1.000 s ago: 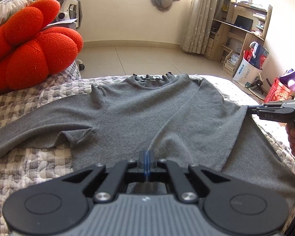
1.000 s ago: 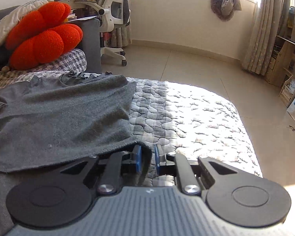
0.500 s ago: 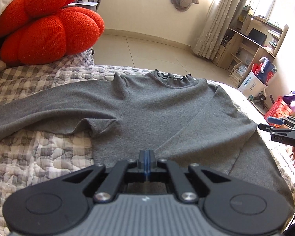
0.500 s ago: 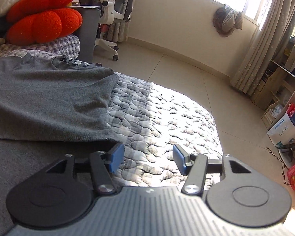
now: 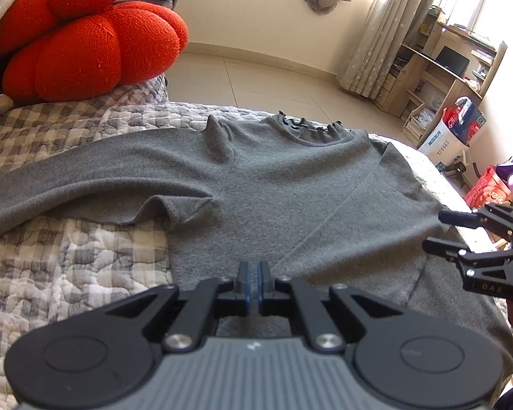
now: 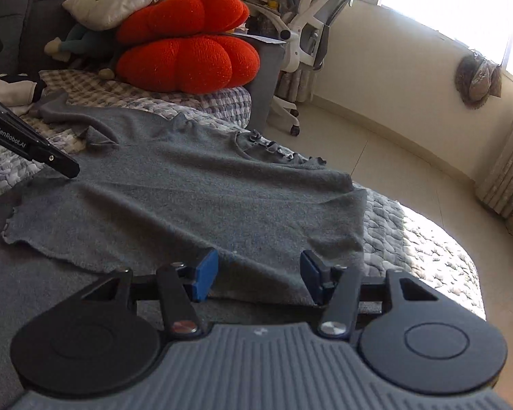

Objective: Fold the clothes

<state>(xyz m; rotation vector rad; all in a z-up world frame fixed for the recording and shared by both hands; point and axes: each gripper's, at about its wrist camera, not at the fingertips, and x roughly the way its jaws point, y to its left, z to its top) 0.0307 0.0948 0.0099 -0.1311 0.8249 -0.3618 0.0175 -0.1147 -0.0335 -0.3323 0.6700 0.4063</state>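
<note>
Sweater (image 5: 290,198), grey, lies flat on the quilt (image 5: 68,273), filling the centre of the left wrist frame, collar at upper centre. One sleeve runs out to the left edge of the frame; the other side is already folded in, its edge along the lower right.

Left gripper (image 5: 255,282), lower centre: jaws opening from near-pressed, a thin gap between the pads. Whether cloth sits in it cannot be told.

Right gripper (image 6: 258,275), lower centre of the right wrist frame: spread, holding nothing, the folded edge lying beneath and between the pads.

Judgement: the spread sleeve is the outstanding step. Advise pinching it at cuff and shoulder, lifting low, laying it straight across the body, and smoothing the bunched underarm pucker (image 5: 178,210) first; otherwise a crease is likely
</note>
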